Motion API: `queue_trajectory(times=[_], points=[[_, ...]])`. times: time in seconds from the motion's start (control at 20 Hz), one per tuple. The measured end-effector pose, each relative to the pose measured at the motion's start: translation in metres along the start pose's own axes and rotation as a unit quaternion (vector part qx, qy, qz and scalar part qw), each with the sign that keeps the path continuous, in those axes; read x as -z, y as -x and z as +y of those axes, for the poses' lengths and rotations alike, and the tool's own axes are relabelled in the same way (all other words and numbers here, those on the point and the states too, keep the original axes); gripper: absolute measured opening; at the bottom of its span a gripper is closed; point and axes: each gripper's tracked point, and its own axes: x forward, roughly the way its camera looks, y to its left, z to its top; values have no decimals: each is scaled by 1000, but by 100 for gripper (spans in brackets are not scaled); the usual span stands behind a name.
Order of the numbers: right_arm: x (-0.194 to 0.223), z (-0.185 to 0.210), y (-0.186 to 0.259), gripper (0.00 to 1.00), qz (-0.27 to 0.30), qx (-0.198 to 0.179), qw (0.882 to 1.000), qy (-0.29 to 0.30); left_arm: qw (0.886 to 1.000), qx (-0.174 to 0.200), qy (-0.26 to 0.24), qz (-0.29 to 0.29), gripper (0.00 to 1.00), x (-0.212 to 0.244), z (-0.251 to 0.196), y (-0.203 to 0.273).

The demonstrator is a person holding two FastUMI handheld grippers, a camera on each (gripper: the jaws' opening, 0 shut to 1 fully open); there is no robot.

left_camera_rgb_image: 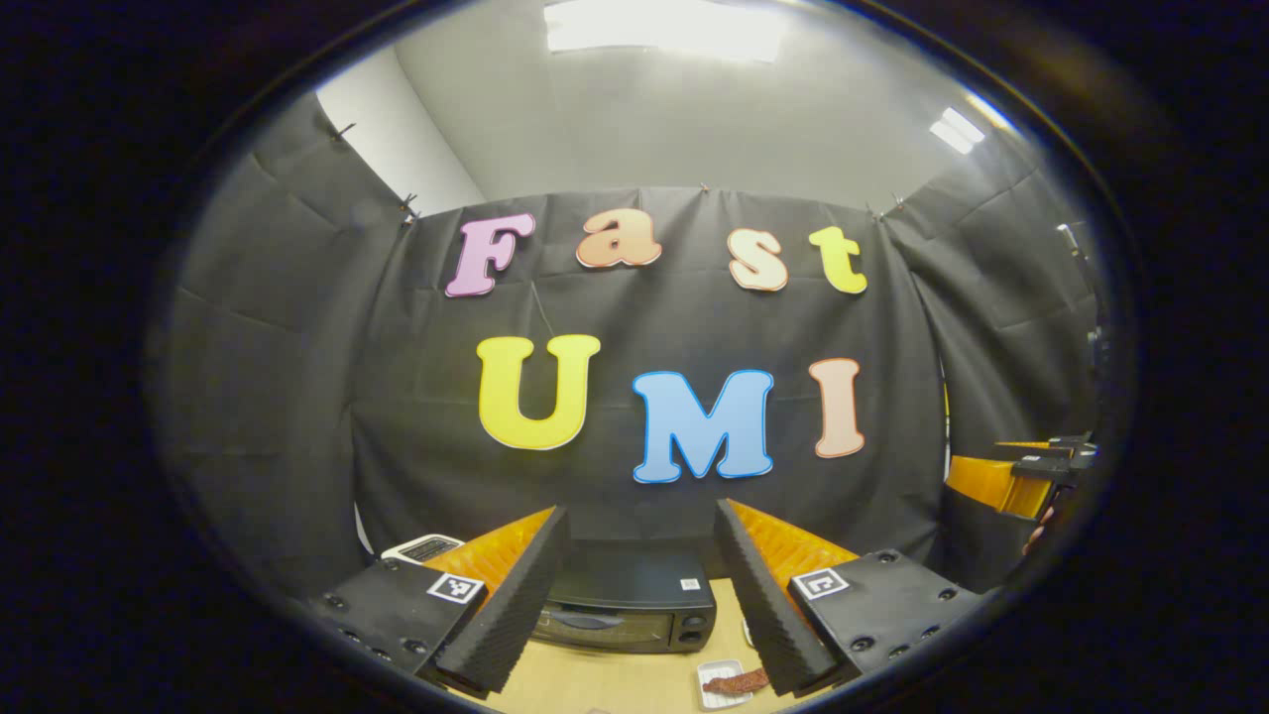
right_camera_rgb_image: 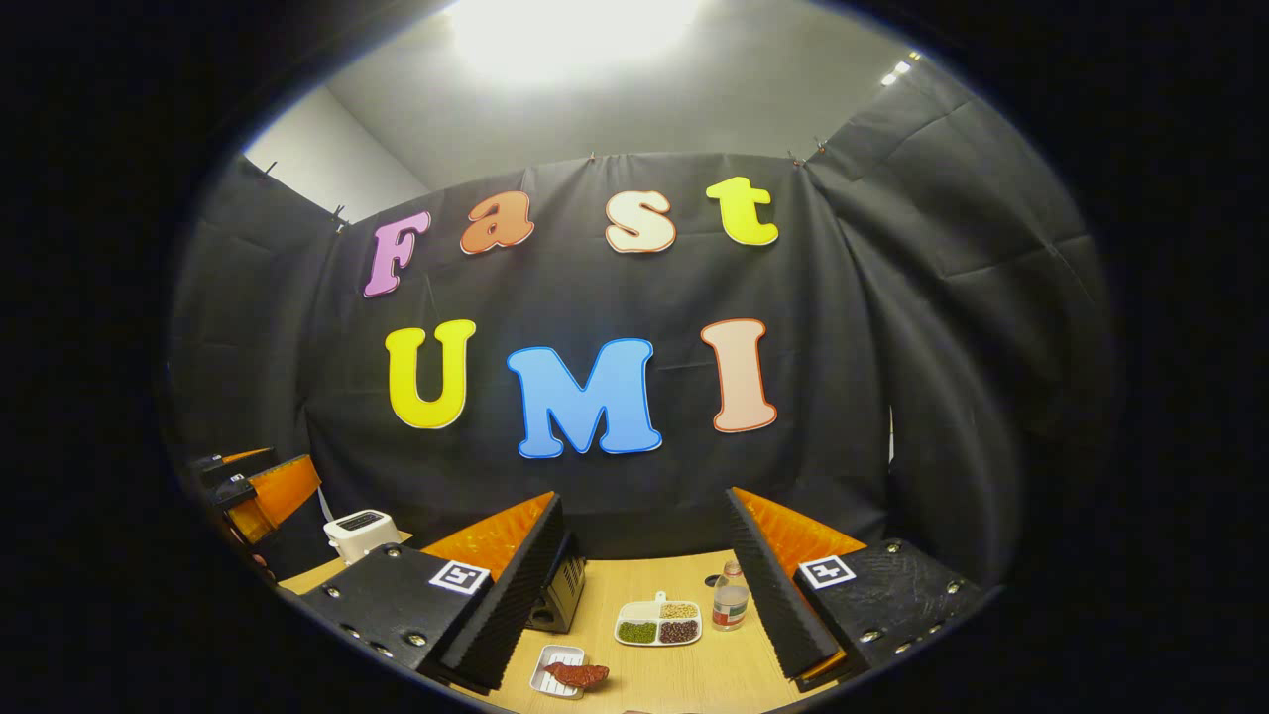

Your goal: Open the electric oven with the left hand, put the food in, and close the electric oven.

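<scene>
Oven (left_camera_rgb_image: 625, 600) sits low centre in the left gripper view, door shut, directly ahead between the left gripper (left_camera_rgb_image: 630, 595) fingers, which are spread wide and hold nothing. Food on its small white tray (right_camera_rgb_image: 557, 671) lies at bottom centre of the right gripper view, just below the right gripper (right_camera_rgb_image: 644, 595), also spread and empty

Both cameras hang well above the wooden table (left_camera_rgb_image: 634, 684), tilted up at the booth's back wall. The left gripper view faces the oven (left_camera_rgb_image: 625, 605); the right gripper view sits further right. Both share the food tray (right_camera_rgb_image: 558, 671)
</scene>
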Motion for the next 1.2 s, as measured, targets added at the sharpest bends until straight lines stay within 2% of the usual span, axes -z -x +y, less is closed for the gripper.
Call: queue_trajectory(times=[0.45,0.6,0.8,0.9,1.0,1.1,1.15,1.2], points=[[19,9,-7,98,19,-28,999,-11,1000,-28,-6,7,99,18,14,-7],[26,13,-13,98,19,-19,1000,-5,999,-14,-17,24,97,37,19,-12],[44,26,-20,98,36,9,999,0,996,6,5,84,100,102,41,-33],[49,36,-24,98,36,16,999,9,994,12,11,106,97,133,54,-52],[60,43,-28,98,47,29,998,18,991,20,2,129,98,167,64,-77],[66,48,-30,98,54,39,998,19,987,26,14,158,100,202,71,-101],[67,49,-32,98,55,46,997,20,984,28,22,172,95,219,74,-113],[70,49,-32,98,59,55,997,22,982,29,24,185,95,234,76,-125]])
